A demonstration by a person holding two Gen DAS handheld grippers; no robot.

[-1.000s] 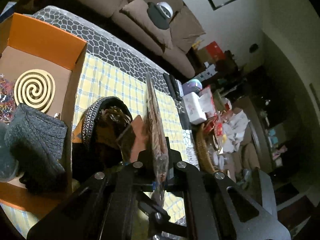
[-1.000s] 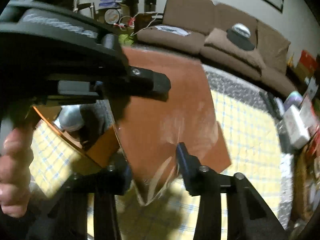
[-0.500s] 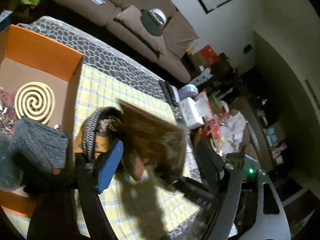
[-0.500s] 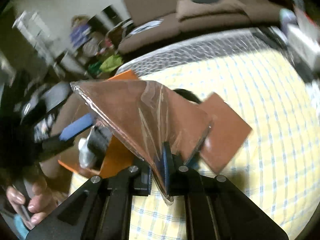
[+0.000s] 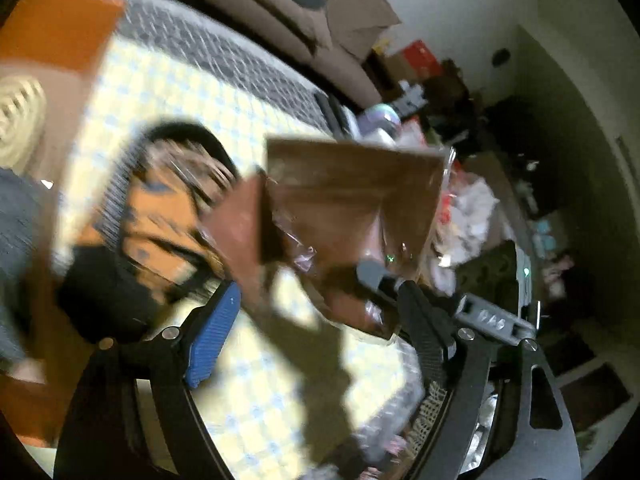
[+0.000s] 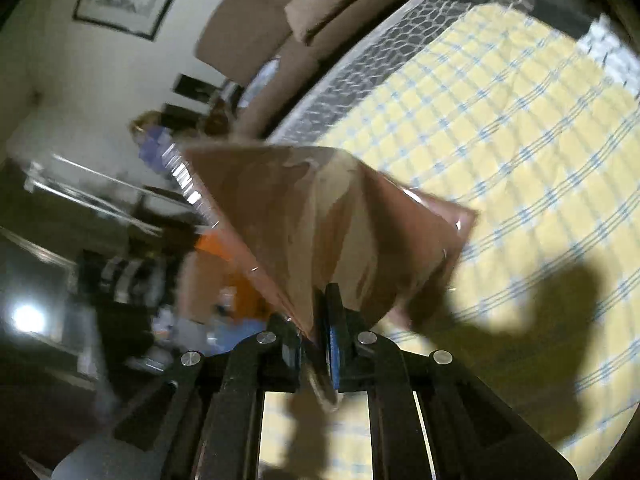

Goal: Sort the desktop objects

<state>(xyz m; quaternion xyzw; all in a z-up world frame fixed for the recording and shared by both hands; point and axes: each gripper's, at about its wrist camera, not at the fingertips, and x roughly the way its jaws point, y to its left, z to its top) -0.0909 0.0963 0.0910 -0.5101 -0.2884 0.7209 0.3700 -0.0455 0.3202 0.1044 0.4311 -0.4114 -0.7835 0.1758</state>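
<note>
A flat brown card in clear plastic wrap (image 6: 320,220) is clamped at its lower corner by my right gripper (image 6: 316,332), which is shut on it and holds it above the yellow checked tablecloth (image 6: 500,128). In the left wrist view the same wrapped card (image 5: 352,208) hangs in the air with the right gripper's finger at its lower right. My left gripper (image 5: 312,316) is open and empty, its blue pad (image 5: 212,336) to the left of the card. A second brown card (image 5: 240,240) lies behind it, beside a dark patterned pouch (image 5: 160,200).
An orange cardboard box (image 5: 52,28) holding a cream spiral coil (image 5: 16,112) and a grey knit item (image 5: 16,208) stands at the left. A brown sofa (image 5: 300,8) runs behind the table. Cluttered packets and a wicker basket (image 5: 432,404) crowd the right edge.
My left gripper let go of the wrapped card and opened wide. My right gripper closed on the card's corner and swung it up and away toward the right.
</note>
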